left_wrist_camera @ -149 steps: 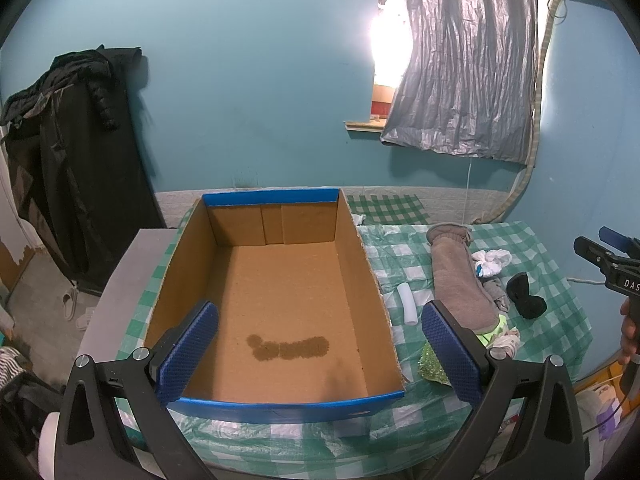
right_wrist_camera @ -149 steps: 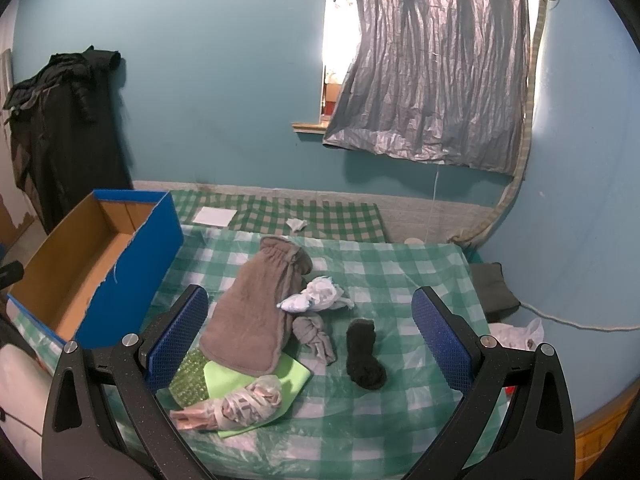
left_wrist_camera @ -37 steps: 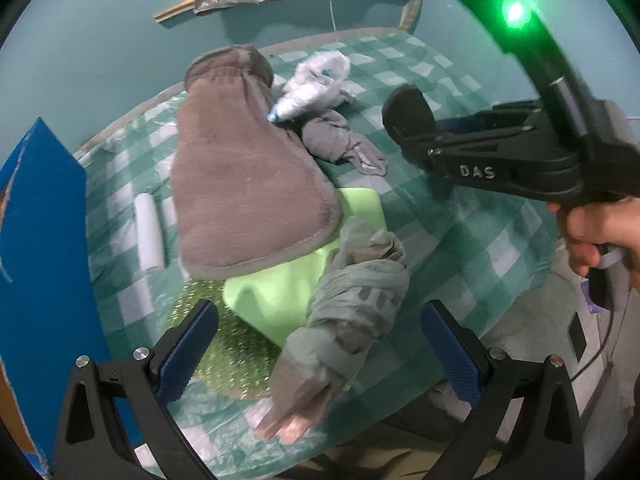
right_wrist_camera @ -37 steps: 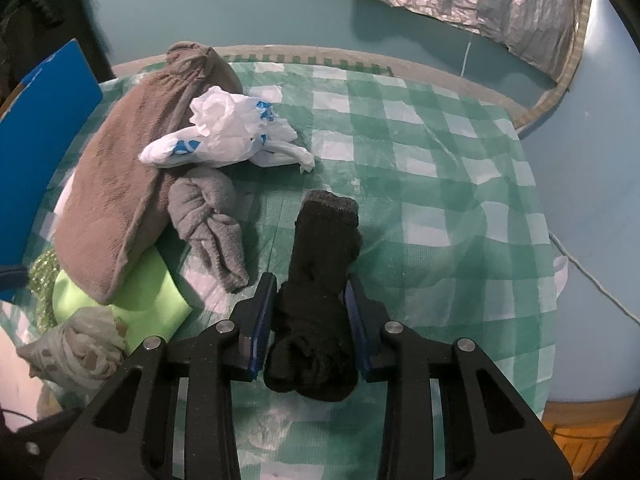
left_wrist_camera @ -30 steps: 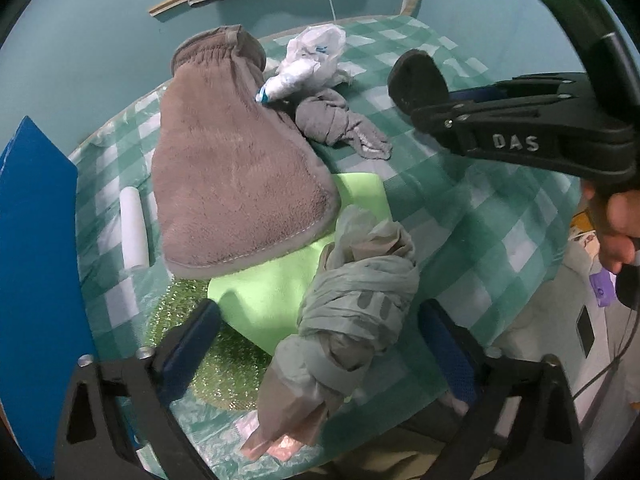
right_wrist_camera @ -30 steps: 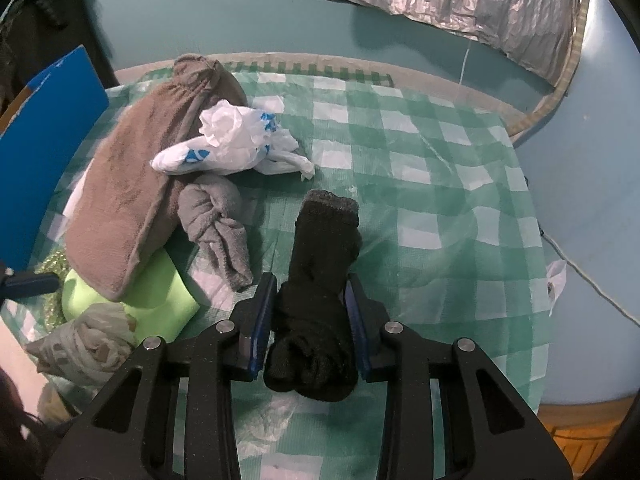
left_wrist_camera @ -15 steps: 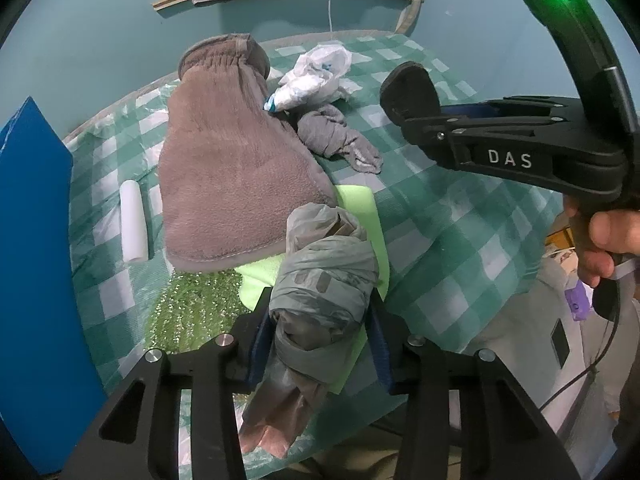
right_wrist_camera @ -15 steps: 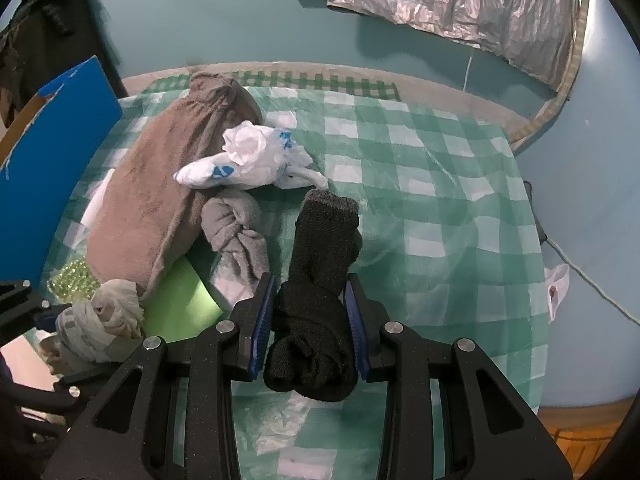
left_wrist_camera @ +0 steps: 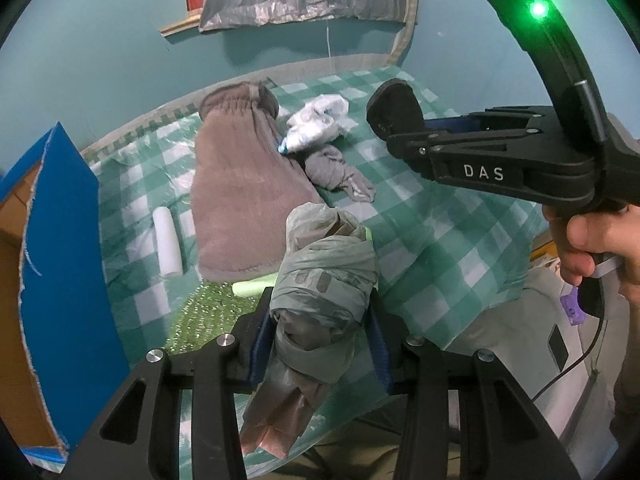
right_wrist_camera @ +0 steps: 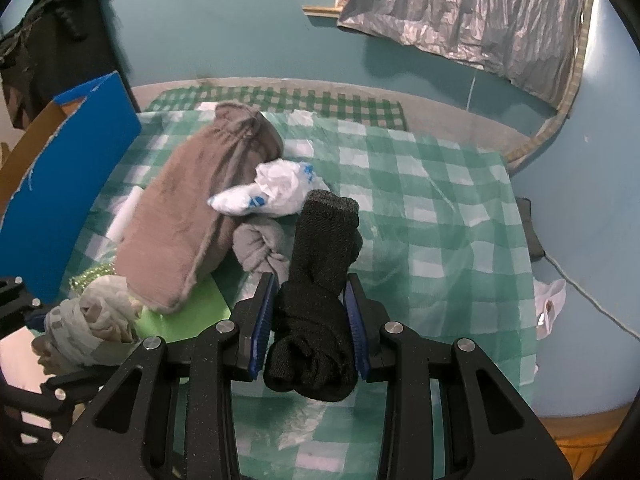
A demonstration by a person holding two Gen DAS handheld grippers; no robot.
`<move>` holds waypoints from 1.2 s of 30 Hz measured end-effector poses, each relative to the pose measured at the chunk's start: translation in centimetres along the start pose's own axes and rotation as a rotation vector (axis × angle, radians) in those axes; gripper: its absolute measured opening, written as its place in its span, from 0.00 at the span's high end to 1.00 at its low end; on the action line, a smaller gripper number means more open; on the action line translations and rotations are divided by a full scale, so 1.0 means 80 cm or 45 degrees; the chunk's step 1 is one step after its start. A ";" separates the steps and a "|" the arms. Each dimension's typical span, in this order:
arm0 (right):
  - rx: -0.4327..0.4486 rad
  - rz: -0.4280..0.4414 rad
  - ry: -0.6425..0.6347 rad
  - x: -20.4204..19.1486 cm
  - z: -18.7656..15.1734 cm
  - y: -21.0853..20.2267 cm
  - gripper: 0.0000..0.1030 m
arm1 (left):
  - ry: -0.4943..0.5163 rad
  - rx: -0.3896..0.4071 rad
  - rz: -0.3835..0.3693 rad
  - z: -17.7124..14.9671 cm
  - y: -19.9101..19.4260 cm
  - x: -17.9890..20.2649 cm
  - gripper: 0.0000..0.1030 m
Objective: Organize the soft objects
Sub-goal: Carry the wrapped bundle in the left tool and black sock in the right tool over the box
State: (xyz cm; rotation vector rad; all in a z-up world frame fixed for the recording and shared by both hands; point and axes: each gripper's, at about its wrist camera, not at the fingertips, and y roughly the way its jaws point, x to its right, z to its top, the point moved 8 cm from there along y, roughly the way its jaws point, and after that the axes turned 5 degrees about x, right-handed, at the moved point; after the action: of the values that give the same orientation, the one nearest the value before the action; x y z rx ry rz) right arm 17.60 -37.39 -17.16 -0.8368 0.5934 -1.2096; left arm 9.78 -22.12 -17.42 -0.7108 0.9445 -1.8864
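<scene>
My left claw (left_wrist_camera: 320,336) is clamped on a grey wrapped bundle (left_wrist_camera: 324,276), held just above the near edge of the checked table (right_wrist_camera: 432,216). My right claw (right_wrist_camera: 310,322) grips a black sock (right_wrist_camera: 320,260), its cuff pointing away from me. Beyond lie a knotted grey sock (right_wrist_camera: 260,248), a white plastic bag (right_wrist_camera: 276,192) and a long brown mitt (left_wrist_camera: 244,192). A blue cardboard box (left_wrist_camera: 60,248) stands at the left.
</scene>
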 end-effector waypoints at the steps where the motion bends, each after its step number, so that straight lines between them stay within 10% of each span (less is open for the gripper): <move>1: 0.006 0.002 -0.003 -0.002 0.002 -0.002 0.68 | -0.008 0.004 -0.001 0.002 -0.002 -0.003 0.58; 29: 0.017 0.070 0.010 -0.025 0.001 -0.001 0.68 | -0.204 -0.035 -0.014 -0.010 0.002 -0.056 0.53; 36: 0.007 0.071 0.021 -0.026 -0.002 0.003 0.68 | -0.131 -0.032 -0.035 -0.019 0.004 -0.024 0.38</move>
State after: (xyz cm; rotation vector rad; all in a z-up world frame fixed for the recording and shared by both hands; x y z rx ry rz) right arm 17.03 -35.41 -17.50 -0.8010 0.6228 -1.1678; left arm 9.60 -19.99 -18.67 -0.8319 0.8981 -1.8465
